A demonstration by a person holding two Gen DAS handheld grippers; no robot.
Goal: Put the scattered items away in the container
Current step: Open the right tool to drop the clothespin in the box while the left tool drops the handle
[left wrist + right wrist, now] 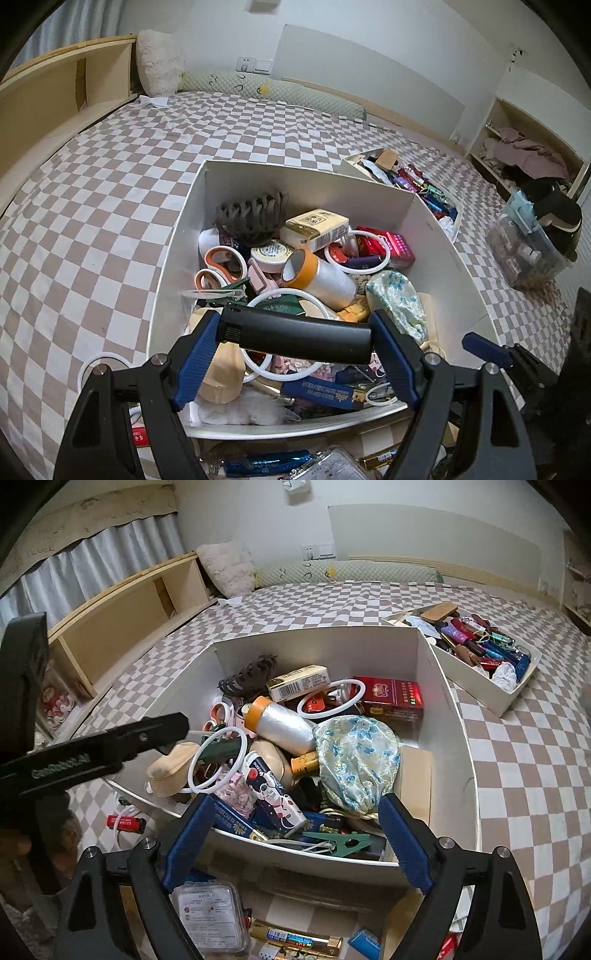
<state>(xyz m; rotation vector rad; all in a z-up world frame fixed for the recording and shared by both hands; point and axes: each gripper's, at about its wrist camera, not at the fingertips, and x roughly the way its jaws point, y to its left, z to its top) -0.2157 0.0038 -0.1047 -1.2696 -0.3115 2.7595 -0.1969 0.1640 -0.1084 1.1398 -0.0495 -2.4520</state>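
Left wrist view: left gripper [295,338] clamps a black bar-shaped item [295,338] across its length, held over the near end of the white box [177,236] on the checkered bed [110,166]. Box already heaped w/ tape rolls, scissors, hair claw [251,216], rings.

Right wrist view: right gripper [295,834], jaws apart & empty, faces the same box. Leftovers outside near its front: gold battery [295,939], clear case [210,915]. Judged mostly done. A 2nd smaller box [513,698] holds small packets.

We see a checkered bed [517,775] carrying a large white box [458,738], a smaller box [476,690], pillows [229,568] and loose items.
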